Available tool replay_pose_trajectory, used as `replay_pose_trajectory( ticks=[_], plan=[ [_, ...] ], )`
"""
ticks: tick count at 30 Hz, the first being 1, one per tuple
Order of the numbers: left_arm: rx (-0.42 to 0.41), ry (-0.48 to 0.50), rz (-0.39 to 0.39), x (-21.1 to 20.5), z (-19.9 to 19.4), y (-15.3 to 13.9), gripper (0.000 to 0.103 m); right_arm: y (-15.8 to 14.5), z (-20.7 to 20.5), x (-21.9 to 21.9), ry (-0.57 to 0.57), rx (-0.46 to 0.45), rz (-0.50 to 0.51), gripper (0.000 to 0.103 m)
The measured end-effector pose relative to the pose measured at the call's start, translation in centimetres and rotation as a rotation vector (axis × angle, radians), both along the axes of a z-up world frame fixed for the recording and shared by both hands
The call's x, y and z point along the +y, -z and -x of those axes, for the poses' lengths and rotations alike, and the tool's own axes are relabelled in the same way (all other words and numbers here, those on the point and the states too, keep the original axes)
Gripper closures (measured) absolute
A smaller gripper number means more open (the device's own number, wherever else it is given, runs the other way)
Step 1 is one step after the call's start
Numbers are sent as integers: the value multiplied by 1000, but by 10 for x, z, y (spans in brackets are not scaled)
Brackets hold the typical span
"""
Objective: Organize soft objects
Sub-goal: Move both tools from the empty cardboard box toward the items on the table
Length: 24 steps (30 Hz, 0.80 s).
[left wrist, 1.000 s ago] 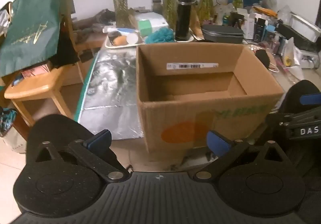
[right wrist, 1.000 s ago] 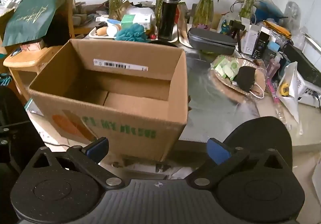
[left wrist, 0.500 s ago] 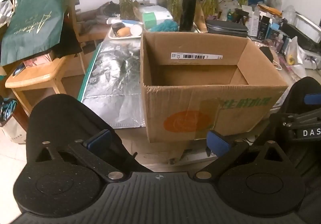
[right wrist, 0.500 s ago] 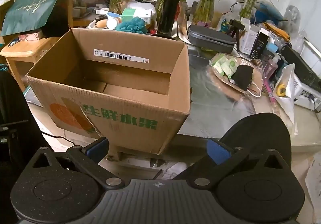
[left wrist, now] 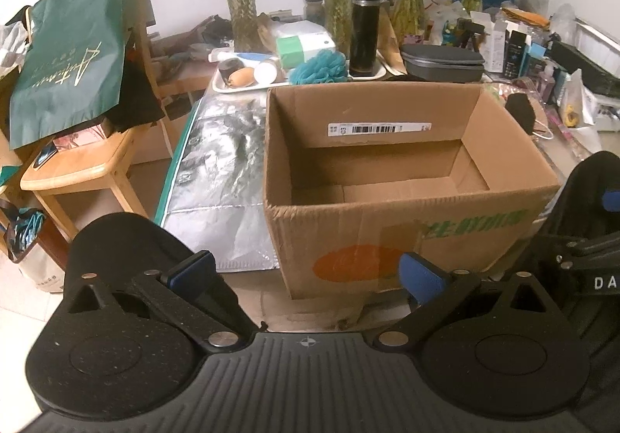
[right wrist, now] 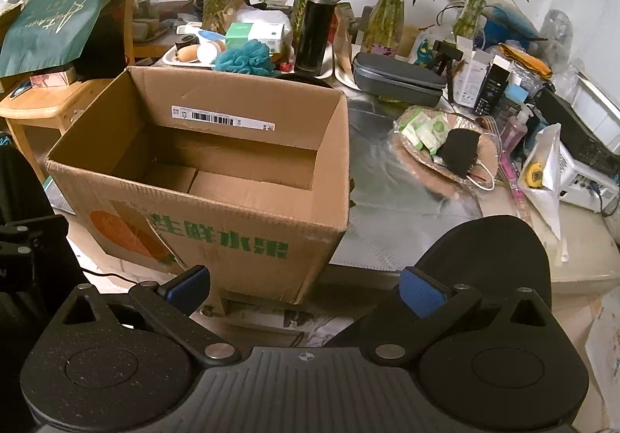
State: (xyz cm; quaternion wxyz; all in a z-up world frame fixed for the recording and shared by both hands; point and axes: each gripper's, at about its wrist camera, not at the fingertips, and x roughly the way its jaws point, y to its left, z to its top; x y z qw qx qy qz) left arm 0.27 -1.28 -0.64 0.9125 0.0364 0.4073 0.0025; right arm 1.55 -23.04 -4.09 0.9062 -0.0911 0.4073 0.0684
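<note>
Both grippers hang low in front of the open cardboard box [left wrist: 407,200], which stands on a foil-covered table and looks empty inside. The left gripper [left wrist: 306,274] has its blue-padded jaws spread wide with nothing between them; the right gripper [right wrist: 306,287] is equally wide and empty.

The soft things lie beyond the box. Ahead of the left gripper, past the box's far wall, a teal mesh bath pouf [left wrist: 318,66] rests at the edge of a white tray [left wrist: 232,87] that also carries a tan oval sponge [left wrist: 241,76]; a tall black flask [left wrist: 364,26] stands just beside the pouf. Ahead and to the right of the right gripper, a black face mask [right wrist: 459,152] lies on a woven plate [right wrist: 490,157] among small green packets [right wrist: 424,128].

The pouf is likely very light and springy: it should crush under the pads, so a deep pinch through its bunched middle would hold better than a nip at loose mesh. The mask is thin and limp; gripping its folded body, not the ear loops, seems safest. The flask's nearness calls for a careful approach.
</note>
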Motion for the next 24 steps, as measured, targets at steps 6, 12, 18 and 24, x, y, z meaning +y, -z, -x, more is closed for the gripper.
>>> replay_pose_trajectory(
  ticks=[6,12,18,24],
  plan=[
    [1,0,24,-2,-6,-5,0,-6,-5,-1,-5,-7,1,0],
    [-10,18,31,-4,-12,-8,0,-9,-11,1,-11,-12,10,0],
    [-25,31,25,-5,-19,-13,0,-16,-18,0,16,-29,28,0],
    [-22,47,15,-2,-28,-15,0,-24,-24,-9,41,-47,9,0]
  ],
)
